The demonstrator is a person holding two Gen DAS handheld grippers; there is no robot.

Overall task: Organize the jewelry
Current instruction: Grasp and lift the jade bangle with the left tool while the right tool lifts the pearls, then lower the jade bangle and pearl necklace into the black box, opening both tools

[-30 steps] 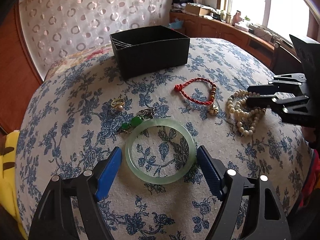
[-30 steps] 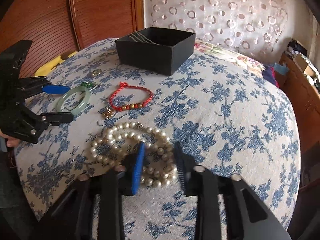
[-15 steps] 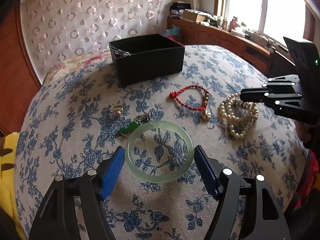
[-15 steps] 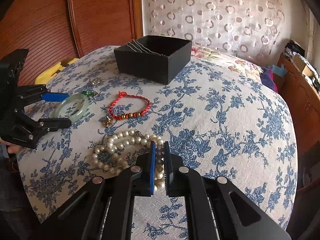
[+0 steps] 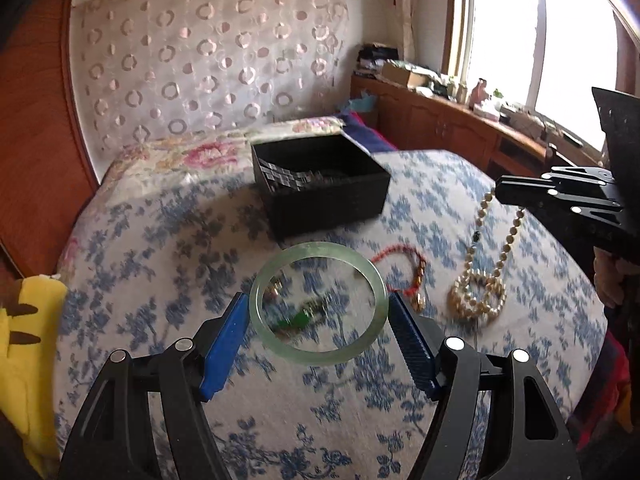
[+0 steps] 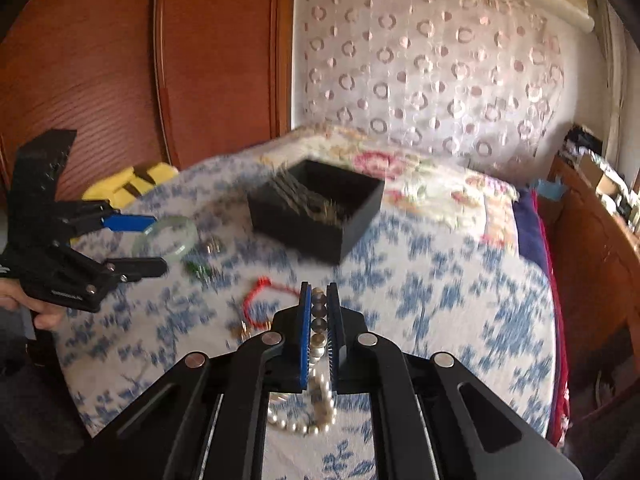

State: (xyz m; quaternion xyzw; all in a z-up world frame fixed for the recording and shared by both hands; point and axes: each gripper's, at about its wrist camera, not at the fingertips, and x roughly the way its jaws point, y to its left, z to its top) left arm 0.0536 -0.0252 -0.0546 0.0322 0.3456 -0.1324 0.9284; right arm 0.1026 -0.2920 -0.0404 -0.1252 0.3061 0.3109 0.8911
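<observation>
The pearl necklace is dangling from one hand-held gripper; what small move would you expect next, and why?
Probably carry it over the open black box and lower it in. The right hand-held gripper is shut on the pearl necklace, whose lower loops still seem to rest on the floral cloth, with the box just beyond.

The black box (image 5: 324, 192) is smearing with motion blur, so whatever's sitting inside it isn't readable. The small bits seen through the jade bangle (image 5: 318, 302) are blurring too, just green and gold smudges. The right gripper (image 6: 319, 312) body is hiding part of the pearl necklace (image 6: 316, 416), and the frame edge is cutting off the person's hand (image 5: 612, 280)
</observation>
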